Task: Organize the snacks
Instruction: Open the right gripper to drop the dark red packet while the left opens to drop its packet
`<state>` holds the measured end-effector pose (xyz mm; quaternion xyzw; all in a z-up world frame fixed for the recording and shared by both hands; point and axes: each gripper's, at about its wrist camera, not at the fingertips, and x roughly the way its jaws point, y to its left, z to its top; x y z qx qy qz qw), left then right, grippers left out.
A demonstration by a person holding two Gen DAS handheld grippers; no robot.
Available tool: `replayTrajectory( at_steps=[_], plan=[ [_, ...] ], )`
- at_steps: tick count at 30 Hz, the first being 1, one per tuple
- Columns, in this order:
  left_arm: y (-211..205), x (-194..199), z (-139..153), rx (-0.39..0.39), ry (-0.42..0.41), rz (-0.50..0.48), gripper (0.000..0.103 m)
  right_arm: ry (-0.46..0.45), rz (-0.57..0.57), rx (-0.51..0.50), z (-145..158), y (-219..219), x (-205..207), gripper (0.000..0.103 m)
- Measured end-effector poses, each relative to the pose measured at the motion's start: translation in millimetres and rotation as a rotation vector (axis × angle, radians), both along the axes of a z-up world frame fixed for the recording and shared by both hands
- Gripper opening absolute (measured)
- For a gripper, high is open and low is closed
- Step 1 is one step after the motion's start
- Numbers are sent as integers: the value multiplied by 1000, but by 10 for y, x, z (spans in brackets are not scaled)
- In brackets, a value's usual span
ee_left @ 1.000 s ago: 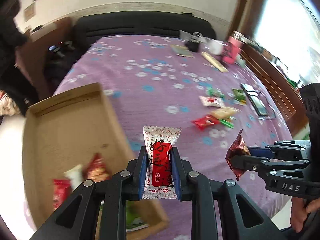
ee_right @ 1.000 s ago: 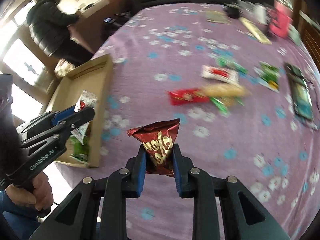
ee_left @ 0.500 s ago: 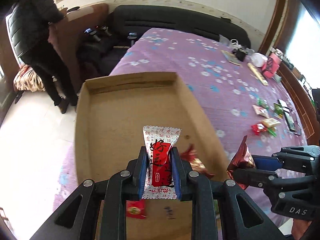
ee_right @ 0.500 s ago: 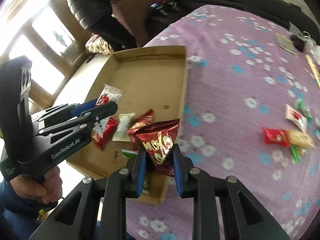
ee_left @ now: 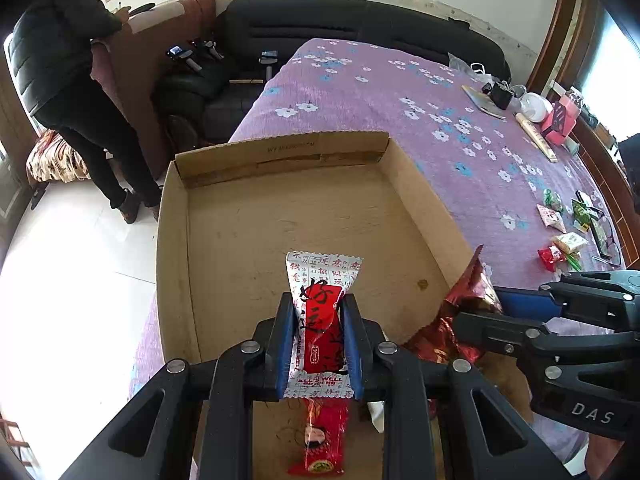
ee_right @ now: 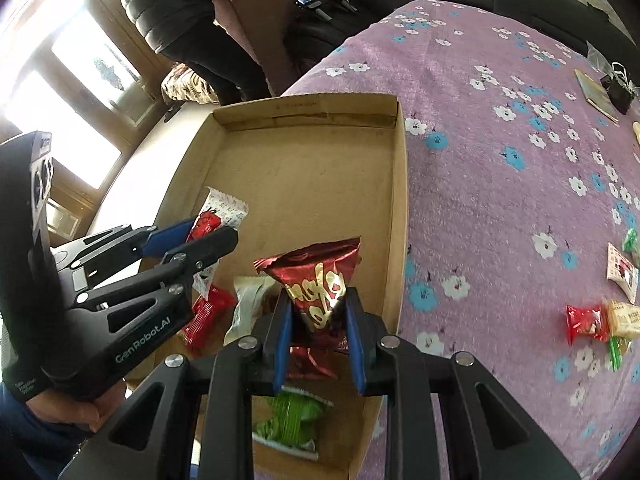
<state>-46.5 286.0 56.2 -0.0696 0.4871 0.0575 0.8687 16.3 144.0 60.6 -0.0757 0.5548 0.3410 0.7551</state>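
Purple flowered cloth (ee_left: 400, 92) carries a cardboard tray (ee_left: 176, 248); above it the left gripper (ee_left: 318, 344) clamps a red-and-white candy packet (ee_left: 320, 320).

Right wrist view: right gripper (ee_right: 318, 336) pinches a maroon snack bag (ee_right: 316, 276) over several binned snacks; five or so loose packets (ee_right: 584, 322) remain outside.

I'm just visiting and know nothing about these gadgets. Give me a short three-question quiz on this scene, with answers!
1. True or false: the left gripper is shut on a white-and-red printed candy wrapper.
2. What does the right gripper hold? A) dark red foil snack bag B) green packet C) nothing
3. Over what do both held snacks hang?

Key: 1 true; 2 A; 3 the shallow brown cardboard box on the purple flowered cloth.
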Motion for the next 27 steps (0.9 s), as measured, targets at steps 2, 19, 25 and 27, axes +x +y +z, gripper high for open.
replayTrajectory(
  at_steps=[2,19,25,27],
  plan=[
    [12,25,-18,3,4,-5,23,1,-7,-7,-32,21,37,24],
    [11,142,-122,24,23,-10,24,-16,-6,-35,-136,153,186,24],
    [-6,152,-110,32,12,-17,26,-36,-1,-24,-71,122,185,40],
    [0,153,-83,25,6,-15,30,-47,2,-11,-4,93,181,40]
  ],
)
